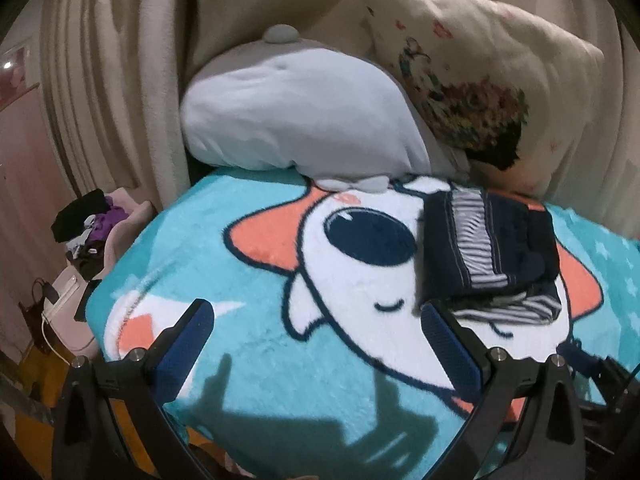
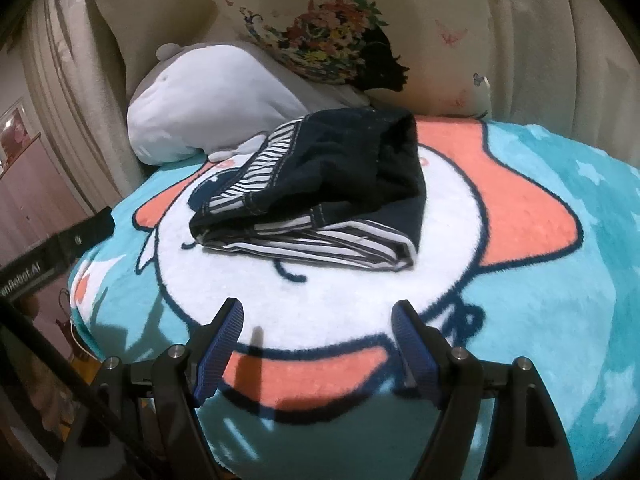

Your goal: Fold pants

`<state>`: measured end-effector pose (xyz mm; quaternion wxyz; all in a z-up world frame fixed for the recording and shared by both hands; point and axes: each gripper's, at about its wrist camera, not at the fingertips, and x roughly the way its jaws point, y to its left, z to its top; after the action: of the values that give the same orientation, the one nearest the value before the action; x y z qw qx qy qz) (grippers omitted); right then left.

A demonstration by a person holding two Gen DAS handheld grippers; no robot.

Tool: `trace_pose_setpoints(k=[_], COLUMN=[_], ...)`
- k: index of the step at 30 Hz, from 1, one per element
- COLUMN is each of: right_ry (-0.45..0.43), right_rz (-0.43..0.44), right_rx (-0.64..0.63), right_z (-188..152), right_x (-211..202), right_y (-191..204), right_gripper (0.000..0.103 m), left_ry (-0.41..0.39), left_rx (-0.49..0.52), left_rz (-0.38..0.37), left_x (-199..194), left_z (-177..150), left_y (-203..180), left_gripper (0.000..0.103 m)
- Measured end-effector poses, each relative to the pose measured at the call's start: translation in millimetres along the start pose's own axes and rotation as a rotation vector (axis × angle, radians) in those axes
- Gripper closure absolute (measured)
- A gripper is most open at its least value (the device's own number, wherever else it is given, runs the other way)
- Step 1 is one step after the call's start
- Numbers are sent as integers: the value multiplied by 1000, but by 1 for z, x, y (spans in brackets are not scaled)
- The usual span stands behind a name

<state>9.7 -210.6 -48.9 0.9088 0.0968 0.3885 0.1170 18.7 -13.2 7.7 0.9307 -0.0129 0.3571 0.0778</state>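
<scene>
Resting on the bed: the folded pants (image 1: 486,248), a compact dark navy bundle with striped white-and-navy panels, lying on a turquoise blanket (image 1: 224,208) printed with a white and coral cartoon animal.

Left wrist view, pants: on the right half of the blanket, over the animal's white face, just past the tip of the right-hand finger.
Left wrist view, tongs: the left tongs (image 1: 316,344) stand wide apart with nothing between the blue pads; only blanket shows in the gap, and their shadow falls on the cloth below.
Left wrist view, behind the blanket: a pale grey plush cushion (image 1: 304,112) leans against a cream floral pillow (image 1: 480,80), with cream curtains (image 1: 112,72) at the back.
Left wrist view, far left: a heap of dark and purple clothes (image 1: 92,228) sits beyond the bed's edge.

Right wrist view, pants: the pants (image 2: 320,188) lie in the middle of the picture, well ahead of the fingertips, folded into several layers with the striped layers showing along the near edge.
Right wrist view, tongs: the right tongs (image 2: 318,332) are parted and empty, hanging over the white and coral part of the blanket (image 2: 560,300), clear of the pants.
Right wrist view, background: the plush cushion (image 2: 200,112) and floral pillow (image 2: 360,32) sit behind the pants.
</scene>
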Motion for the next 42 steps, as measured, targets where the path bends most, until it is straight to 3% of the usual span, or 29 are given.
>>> trace_pose_setpoints(k=[19,25,32,42], right_ry=[5,14,-3,15], right_rz=[-12,-57,-75,-59], right_rx=[-7,-24,1,-27], right_z=[1,6,14,9], right_x=[2,2,-2,6], right_y=[-2,-9,-22,-9], right_gripper=[21,21,21,21], left_ry=[88,133,130,149], left_rx=[39,28,16,0], left_rz=[-32,-33,-27,-45], left_x=[16,24,26,32], left_z=[-9,-10,-9,-8], left_y=[-10,-5,-1,3], left_gripper=[0,0,0,0])
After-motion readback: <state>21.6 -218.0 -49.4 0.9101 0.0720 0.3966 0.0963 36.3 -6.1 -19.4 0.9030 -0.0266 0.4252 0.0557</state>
